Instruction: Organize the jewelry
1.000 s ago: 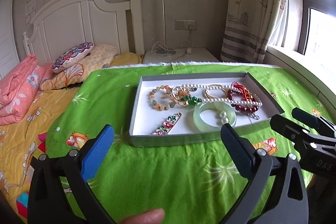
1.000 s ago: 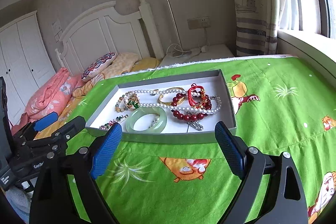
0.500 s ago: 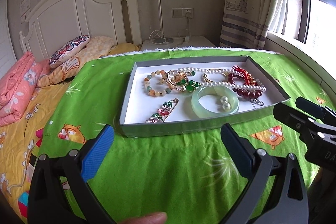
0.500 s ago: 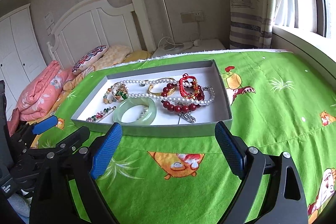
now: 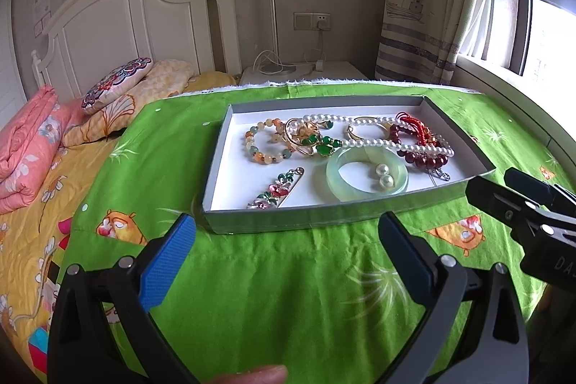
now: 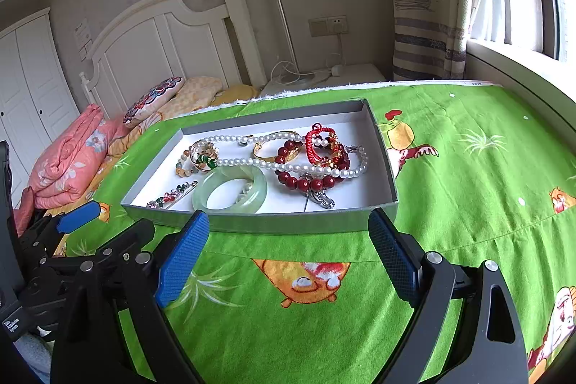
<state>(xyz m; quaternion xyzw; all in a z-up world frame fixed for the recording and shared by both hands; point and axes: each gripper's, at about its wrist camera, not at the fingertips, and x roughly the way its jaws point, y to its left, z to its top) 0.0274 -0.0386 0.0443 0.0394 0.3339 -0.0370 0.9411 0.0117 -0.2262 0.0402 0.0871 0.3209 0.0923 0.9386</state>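
1. Since the earlier frames both tongs have moved closer to the shallow grey cardboard tray (image 5: 252,222); it now fills more of each view.
2. The left tongs (image 5: 288,254) are spread wide and hold nothing; the right tongs (image 6: 289,247) are equally wide and empty, just short of the tray's near wall.
3. The tray, white inside, rests on a green cartoon-print cloth (image 5: 270,294) covering the surface.
4. Inside lie a smooth pale-green jade bangle (image 5: 363,193), a long strand of round white pearls (image 5: 378,143), a bracelet of glossy dark-red beads (image 6: 306,182), a knotted red cord bracelet (image 6: 318,141), a pastel stone-bead bracelet (image 5: 259,146) and a slim jewelled hair clip (image 5: 275,191).
5. The left view shows two loose pearls (image 5: 383,175) inside the bangle; the right view half hides them behind its rim.
6. Only the left view shows a fingertip (image 5: 252,375); only the right shows white wardrobe doors (image 6: 28,78).
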